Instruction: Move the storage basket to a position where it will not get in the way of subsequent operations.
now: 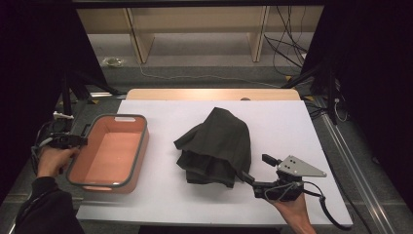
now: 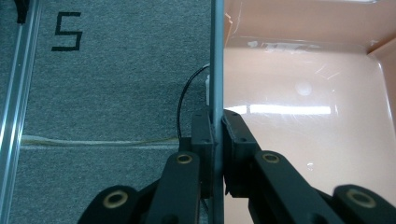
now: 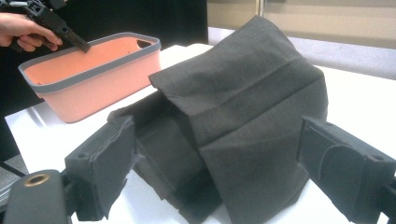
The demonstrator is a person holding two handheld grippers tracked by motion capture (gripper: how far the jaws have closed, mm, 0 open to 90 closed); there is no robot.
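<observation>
A salmon-pink bin (image 1: 141,146) with a grey rim stands on the left of the white table (image 1: 292,122). My left gripper (image 1: 79,140) is shut on the rim of its left wall; in the left gripper view the jaws (image 2: 216,140) pinch the grey rim (image 2: 217,70) edge-on. A dark grey folded cloth (image 1: 216,144) lies heaped at the table's middle. My right gripper (image 1: 257,168) stands open at the cloth's near right corner. In the right gripper view the cloth (image 3: 252,93) fills the gap between the pads (image 3: 109,163), with the bin (image 3: 93,88) and the left gripper (image 3: 70,35) beyond.
Wooden shelf legs (image 1: 141,44) and loose cables (image 1: 287,44) are on the floor behind the table. Metal rails (image 1: 350,151) run along the table's sides. Grey carpet with a black "5" (image 2: 65,30) lies left of the bin. Bare table spreads right of the cloth.
</observation>
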